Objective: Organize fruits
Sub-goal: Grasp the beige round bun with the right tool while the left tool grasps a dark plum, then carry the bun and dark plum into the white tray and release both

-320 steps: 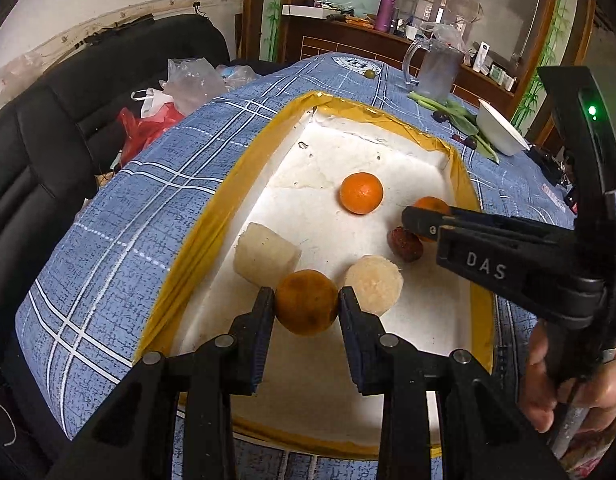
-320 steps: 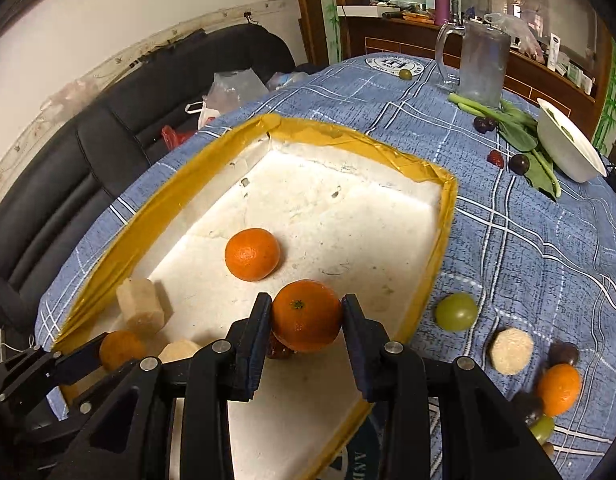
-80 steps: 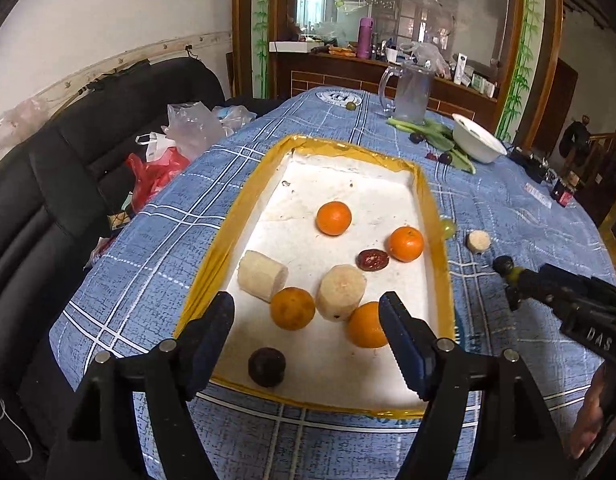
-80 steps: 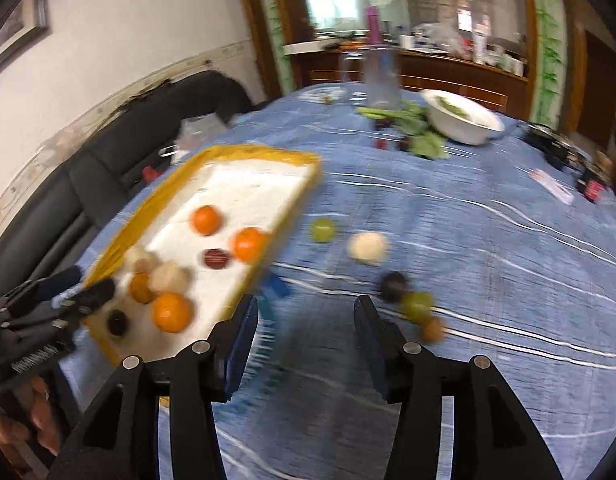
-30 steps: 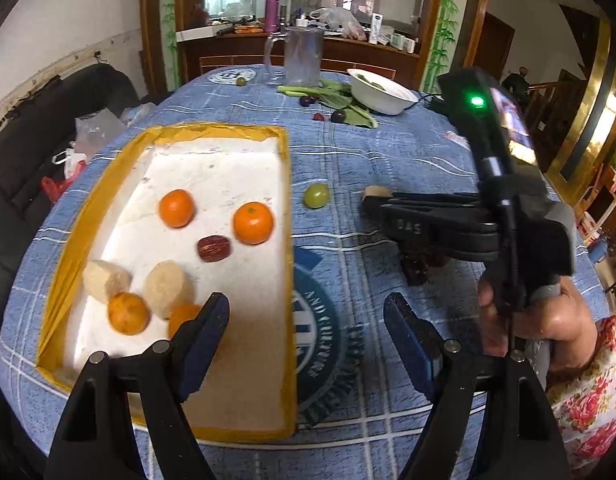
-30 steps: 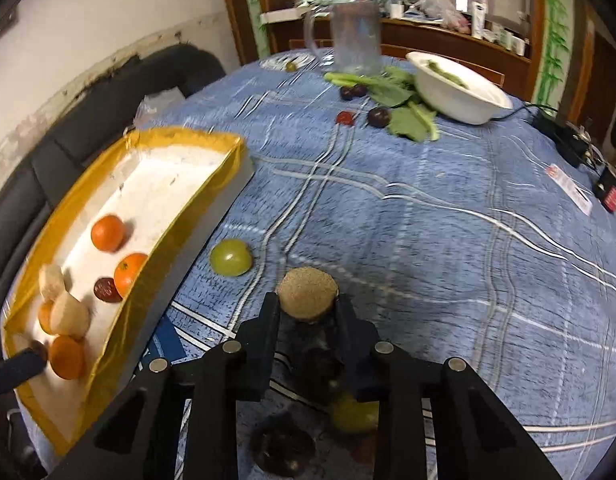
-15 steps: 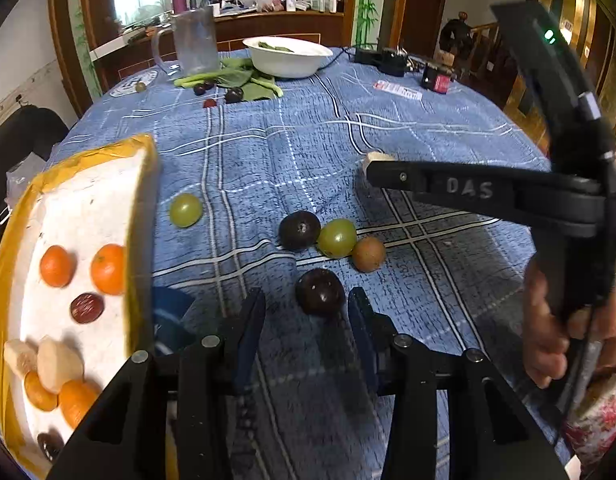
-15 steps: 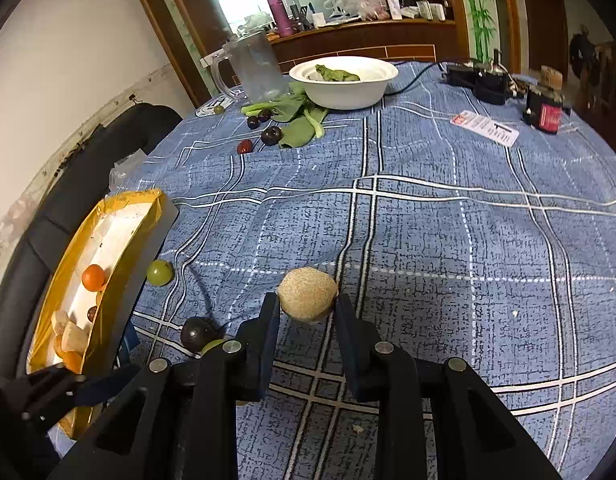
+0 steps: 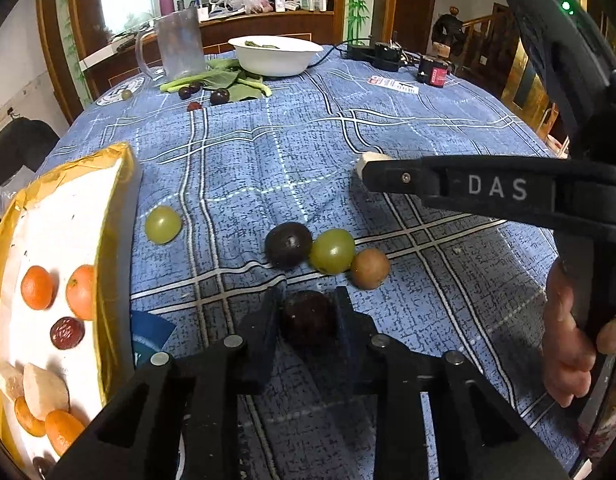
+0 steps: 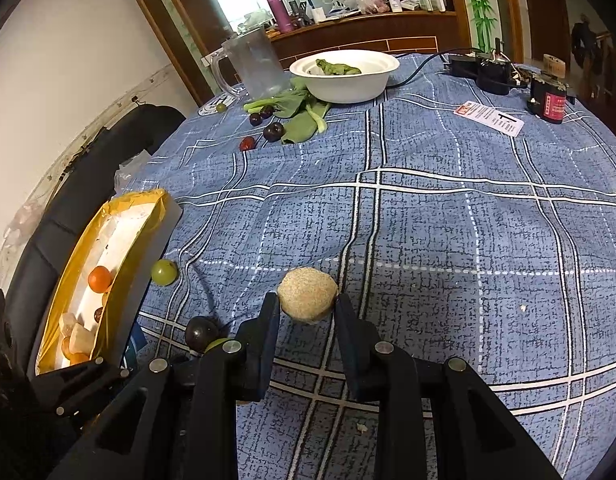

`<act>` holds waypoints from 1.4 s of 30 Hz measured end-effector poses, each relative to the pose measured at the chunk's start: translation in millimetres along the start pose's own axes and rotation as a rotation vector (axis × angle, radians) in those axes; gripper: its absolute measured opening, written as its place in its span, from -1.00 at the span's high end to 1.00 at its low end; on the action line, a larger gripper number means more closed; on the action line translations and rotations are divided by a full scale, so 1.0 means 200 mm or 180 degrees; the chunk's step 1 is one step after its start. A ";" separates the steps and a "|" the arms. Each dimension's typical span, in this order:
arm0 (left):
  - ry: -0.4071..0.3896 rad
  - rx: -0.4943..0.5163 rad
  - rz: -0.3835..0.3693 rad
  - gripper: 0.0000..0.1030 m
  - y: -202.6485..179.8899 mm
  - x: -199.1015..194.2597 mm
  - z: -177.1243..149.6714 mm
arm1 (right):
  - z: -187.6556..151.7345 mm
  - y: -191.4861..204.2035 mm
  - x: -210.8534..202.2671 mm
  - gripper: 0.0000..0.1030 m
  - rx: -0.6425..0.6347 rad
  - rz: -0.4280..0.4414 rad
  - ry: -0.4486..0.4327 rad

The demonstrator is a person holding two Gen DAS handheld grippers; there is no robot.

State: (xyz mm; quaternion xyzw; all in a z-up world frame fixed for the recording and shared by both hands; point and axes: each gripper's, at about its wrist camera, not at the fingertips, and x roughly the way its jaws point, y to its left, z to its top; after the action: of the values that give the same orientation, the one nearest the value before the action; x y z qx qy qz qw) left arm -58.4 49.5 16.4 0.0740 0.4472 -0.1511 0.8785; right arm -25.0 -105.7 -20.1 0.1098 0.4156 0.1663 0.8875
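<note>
My left gripper (image 9: 307, 312) is closing on a dark plum (image 9: 308, 315) that lies on the blue cloth, and its pads touch both sides of the fruit. Just beyond lie another dark plum (image 9: 288, 245), a green fruit (image 9: 332, 251) and a small brown fruit (image 9: 370, 268). A second green fruit (image 9: 163, 224) sits near the yellow-rimmed tray (image 9: 110, 240), which holds oranges, a red date and pale chunks. My right gripper (image 10: 306, 312) is shut on a rough beige ball fruit (image 10: 307, 294), held above the cloth. In the left wrist view that gripper's finger (image 9: 448, 188) crosses the right side.
At the far side stand a white bowl (image 10: 344, 74) with greens, a clear jug (image 10: 256, 64), leafy greens (image 10: 304, 114) and a few dark plums (image 10: 273, 132). A card (image 10: 490, 118) and black devices (image 10: 548, 100) lie far right. A black sofa (image 10: 108, 148) borders the left.
My left gripper swung from the tray over to the loose fruits, came down around the dark plum and narrowed onto it. My right gripper carried the beige fruit rightwards, then held still.
</note>
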 end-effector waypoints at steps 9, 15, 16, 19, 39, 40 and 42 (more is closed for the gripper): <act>-0.0168 -0.0226 -0.0058 0.52 0.06 -0.13 -0.04 | 0.00 -0.01 -0.02 0.42 0.0024 0.0001 -0.0048; -0.0219 -0.0790 -0.0284 0.52 0.22 -0.17 -0.02 | 0.00 0.00 -0.02 0.42 0.0057 0.0065 -0.0064; -0.0226 -0.0901 -0.0337 0.52 0.26 -0.17 -0.02 | 0.00 0.00 -0.02 0.42 0.0062 0.0076 -0.0065; -0.0258 -0.1220 -0.0446 0.52 0.38 -0.20 -0.01 | 0.00 0.01 -0.02 0.42 0.0042 0.0096 -0.0072; -0.0492 -0.1441 0.0661 0.51 0.83 -0.57 -0.34 | -0.01 0.43 -0.07 0.41 -0.0451 0.0254 -0.0116; -0.0489 -0.1429 0.0673 0.51 0.84 -0.57 -0.36 | -0.01 0.49 -0.06 0.41 -0.0500 0.0312 -0.0080; -0.0484 -0.1413 0.0703 0.51 0.86 -0.57 -0.38 | 0.01 0.63 -0.03 0.41 -0.0608 0.0422 0.0002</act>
State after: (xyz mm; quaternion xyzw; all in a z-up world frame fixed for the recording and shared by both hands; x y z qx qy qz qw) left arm -122.4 255.0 62.7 -0.0839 0.3913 0.0425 0.9154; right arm -53.6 7.9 27.5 0.0520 0.3899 0.2635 0.8808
